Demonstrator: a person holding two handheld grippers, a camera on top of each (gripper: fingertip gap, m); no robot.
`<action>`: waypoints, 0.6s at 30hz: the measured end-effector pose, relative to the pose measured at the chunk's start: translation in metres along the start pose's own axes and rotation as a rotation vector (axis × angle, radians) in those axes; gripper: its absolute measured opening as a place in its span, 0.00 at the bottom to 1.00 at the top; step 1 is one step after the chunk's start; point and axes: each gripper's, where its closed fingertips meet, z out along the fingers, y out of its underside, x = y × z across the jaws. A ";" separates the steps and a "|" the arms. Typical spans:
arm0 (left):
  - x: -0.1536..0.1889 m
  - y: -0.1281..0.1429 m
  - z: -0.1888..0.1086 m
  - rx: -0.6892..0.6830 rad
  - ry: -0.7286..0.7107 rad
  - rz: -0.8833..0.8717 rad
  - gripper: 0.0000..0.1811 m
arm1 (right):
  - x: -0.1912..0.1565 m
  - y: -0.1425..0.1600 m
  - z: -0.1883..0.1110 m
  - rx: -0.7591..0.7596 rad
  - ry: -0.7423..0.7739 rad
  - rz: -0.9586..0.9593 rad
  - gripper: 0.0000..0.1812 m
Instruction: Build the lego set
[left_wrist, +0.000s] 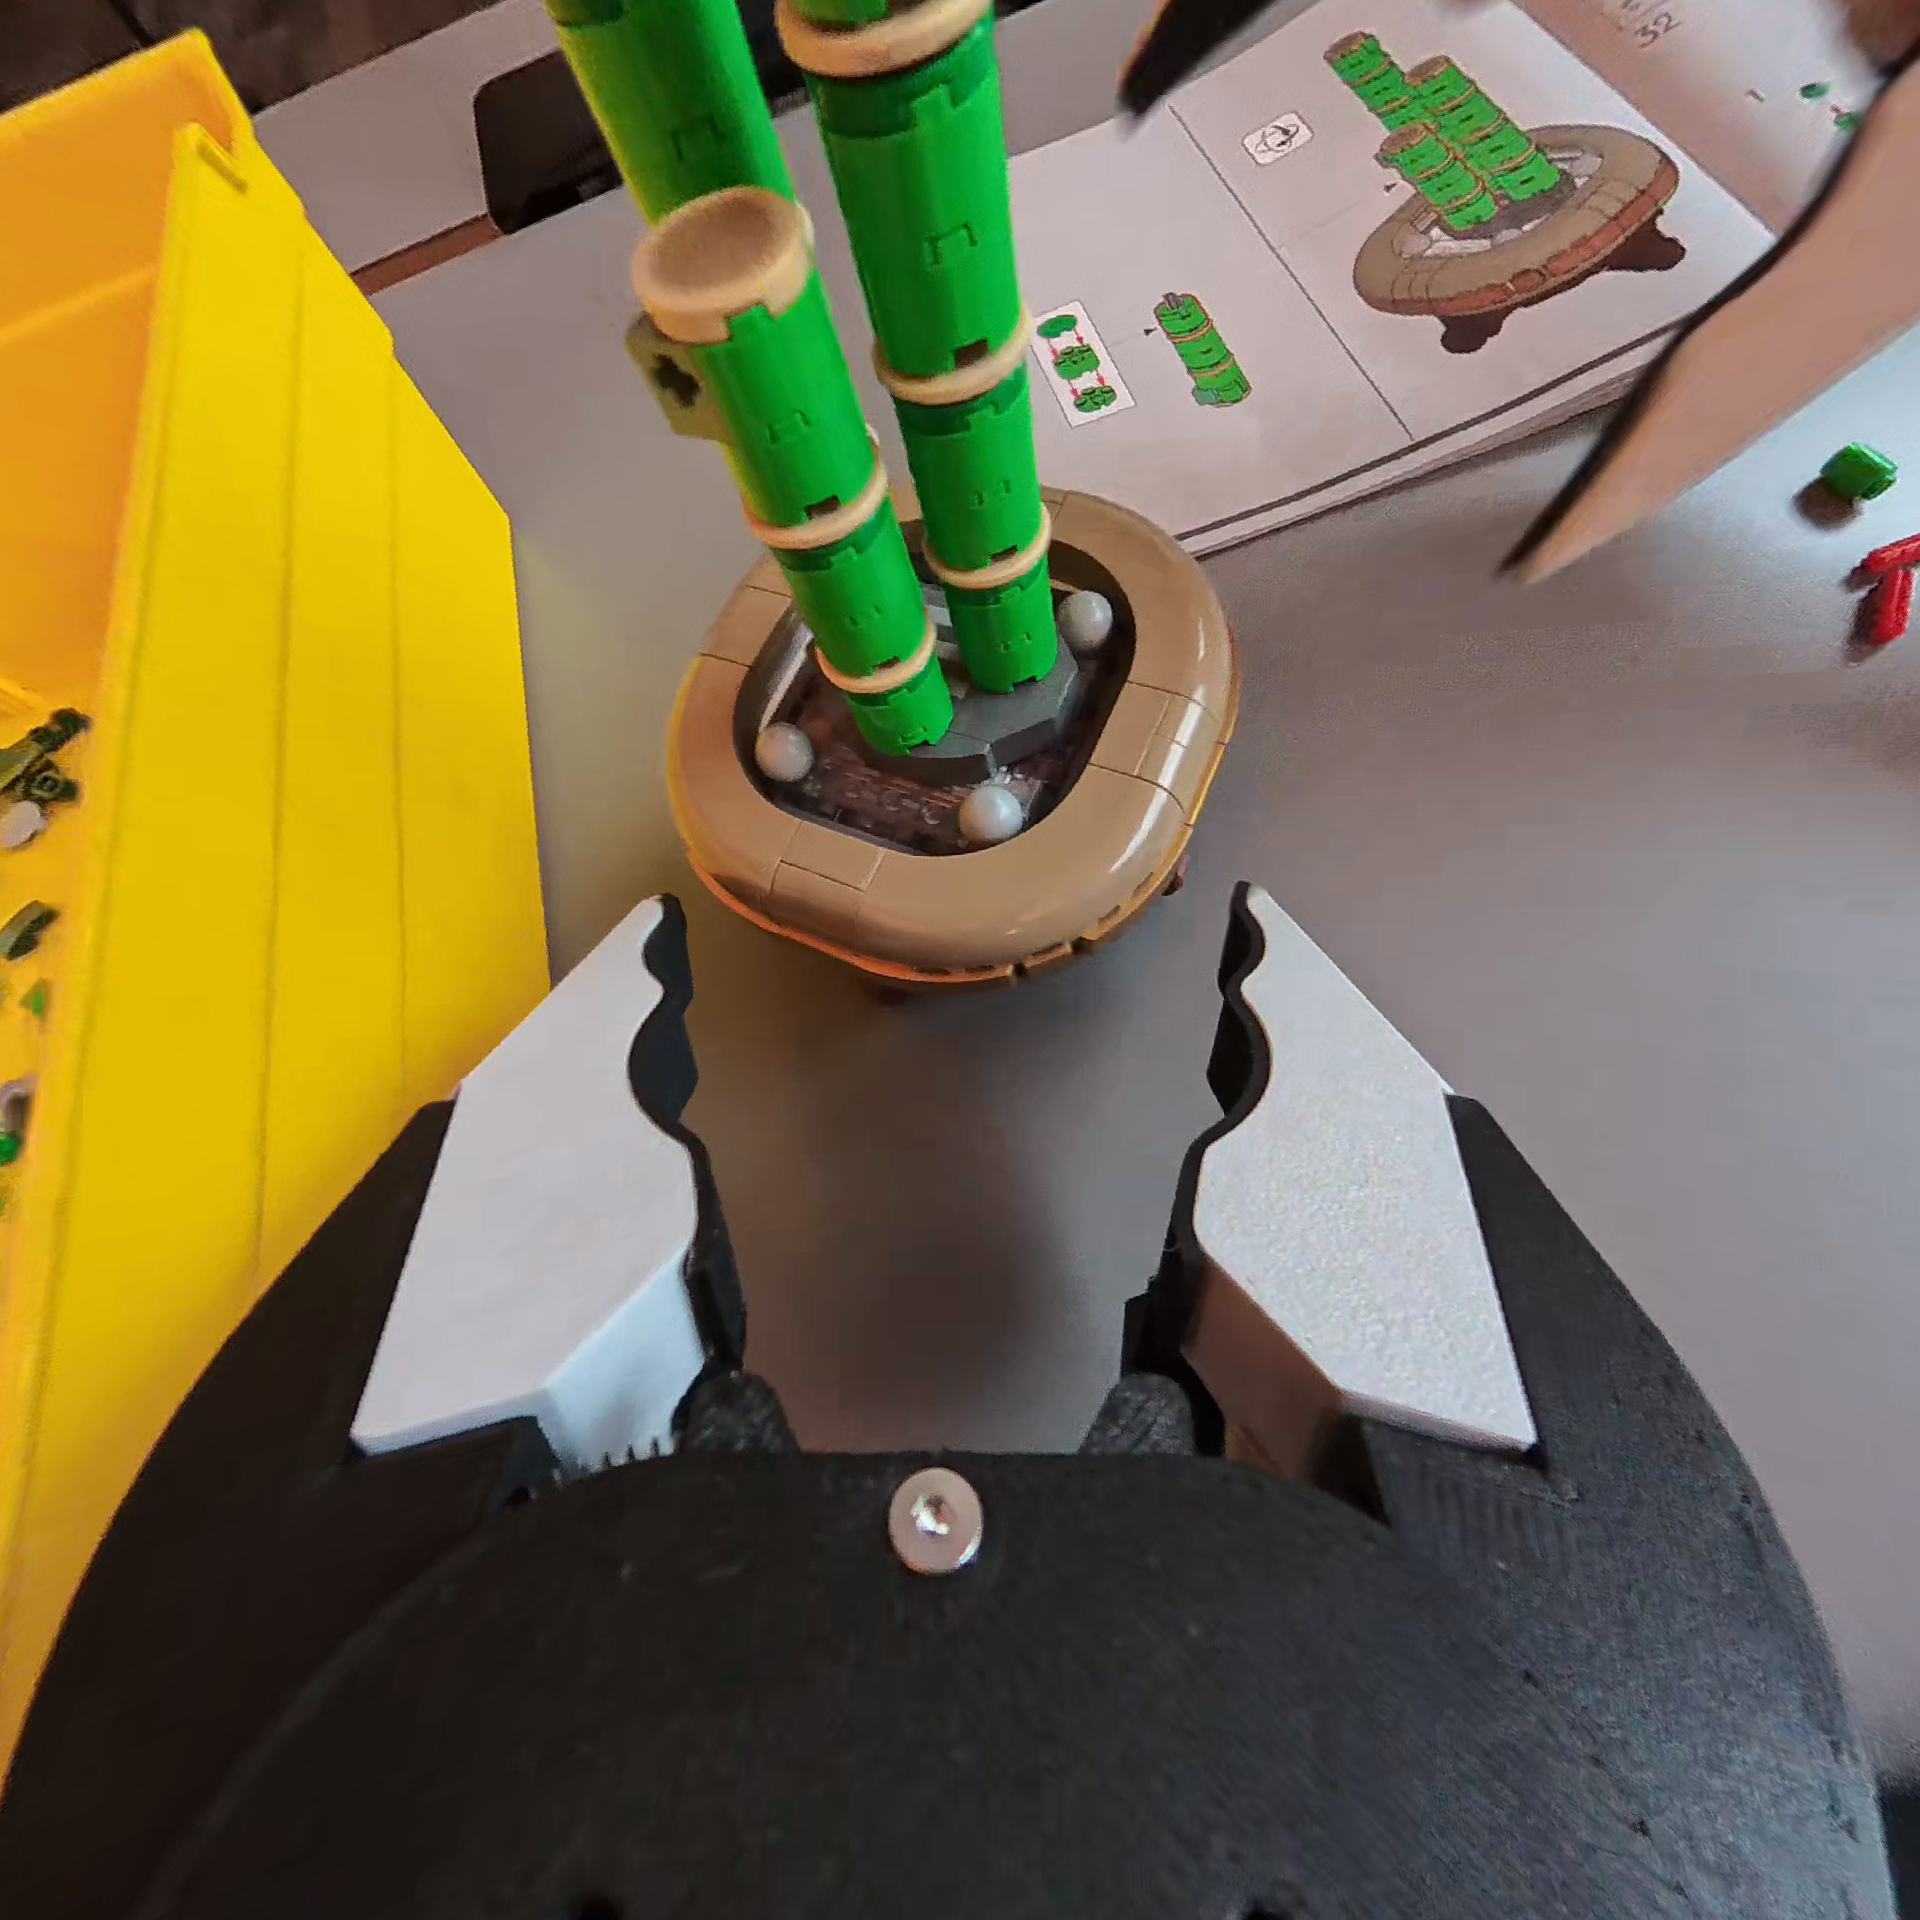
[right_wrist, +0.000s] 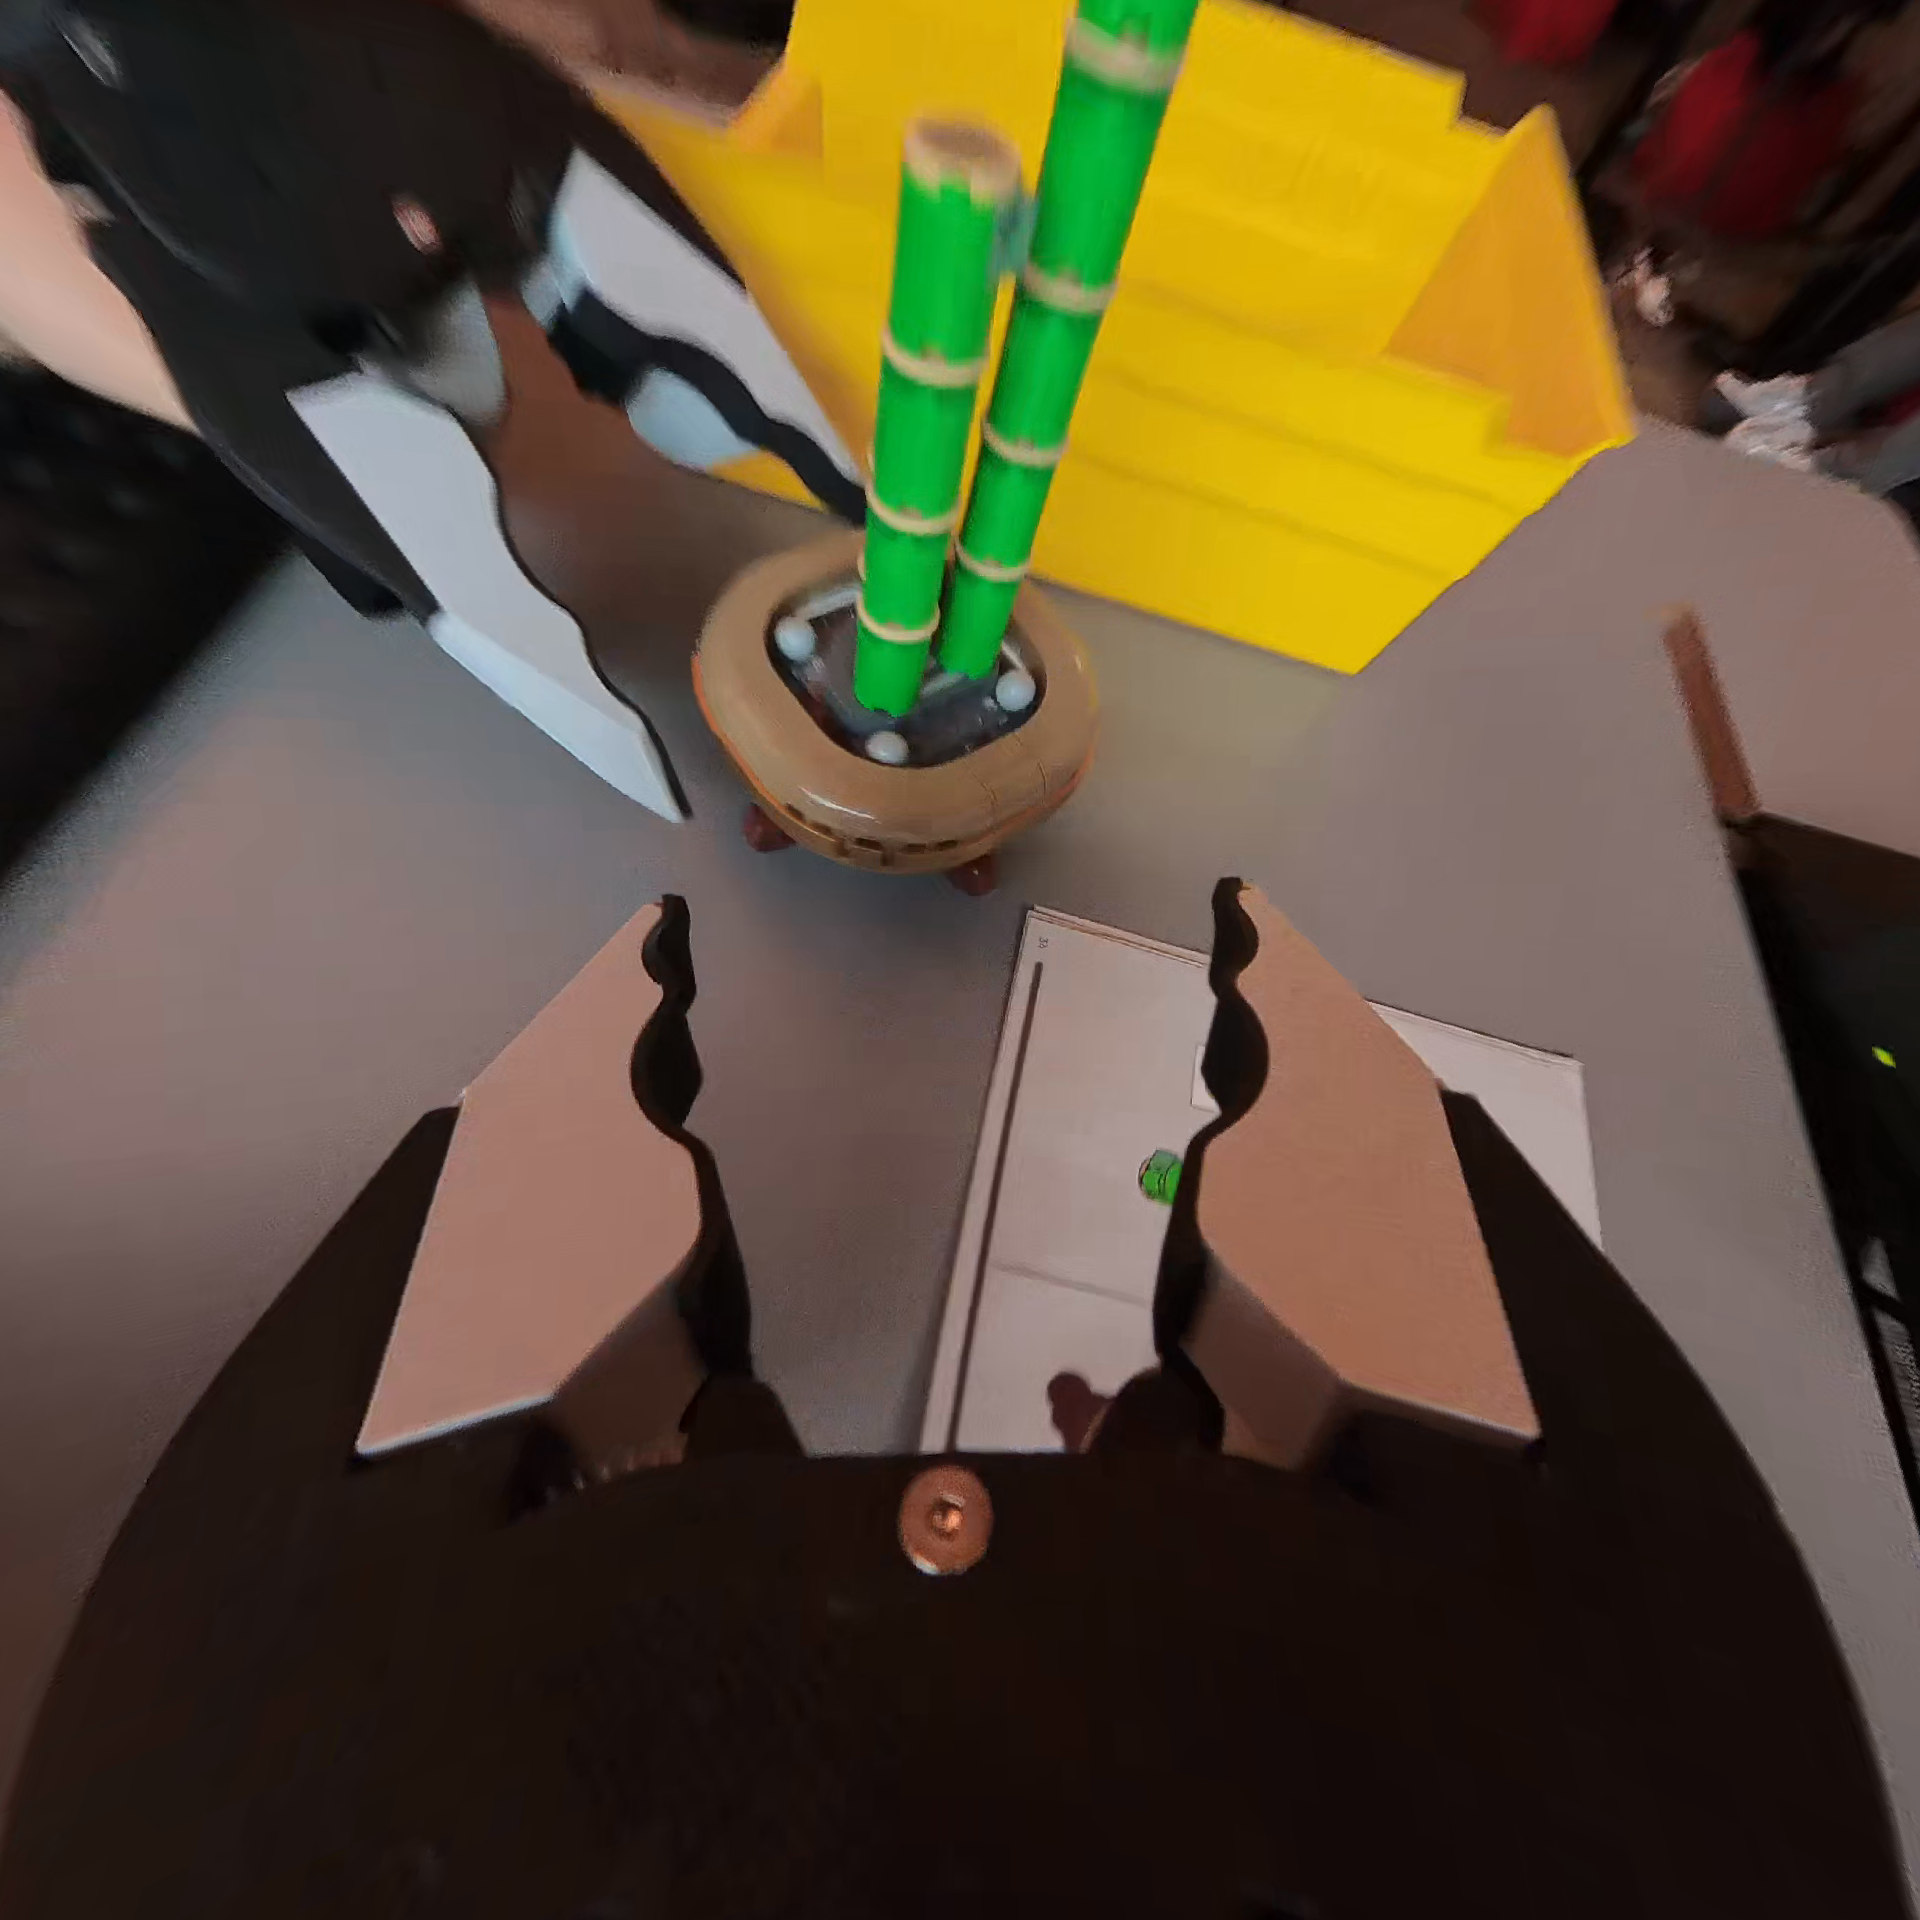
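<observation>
A lego bamboo plant stands upright on the grey table: green stalks (left_wrist: 831, 540) with tan rings in a tan oval pot (left_wrist: 1143, 769). It also shows in the right wrist view (right_wrist: 914, 478), where the pot (right_wrist: 1049, 727) has dark red feet. My left gripper (left_wrist: 956, 914) is open and empty, just in front of the pot. In the right wrist view it (right_wrist: 582, 499) hangs to the left of the pot. My right gripper (right_wrist: 945, 904) is open and empty, above the table in front of the pot; its fingers (left_wrist: 1714, 395) show blurred at upper right in the left wrist view.
A yellow parts bin (left_wrist: 260, 727) stands left of the plant, with small pieces inside; it also shows in the right wrist view (right_wrist: 1299, 416). An open instruction booklet (left_wrist: 1299, 343) lies behind the pot. A loose green piece (left_wrist: 1855, 473) and a red piece (left_wrist: 1891, 597) lie at right. The pot (right_wrist: 1049, 727) is about 7 cm from both grippers' fingertips.
</observation>
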 end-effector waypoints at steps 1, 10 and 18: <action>-0.001 0.000 0.000 0.002 0.010 -0.007 0.56 | 0.002 0.007 0.014 -0.029 -0.024 -0.005 0.56; 0.000 0.003 0.013 0.012 0.102 -0.076 0.53 | -0.008 0.015 0.060 -0.068 -0.196 0.025 0.48; -0.001 0.001 0.014 -0.019 0.102 -0.045 0.52 | -0.010 0.016 0.061 -0.096 -0.231 0.043 0.41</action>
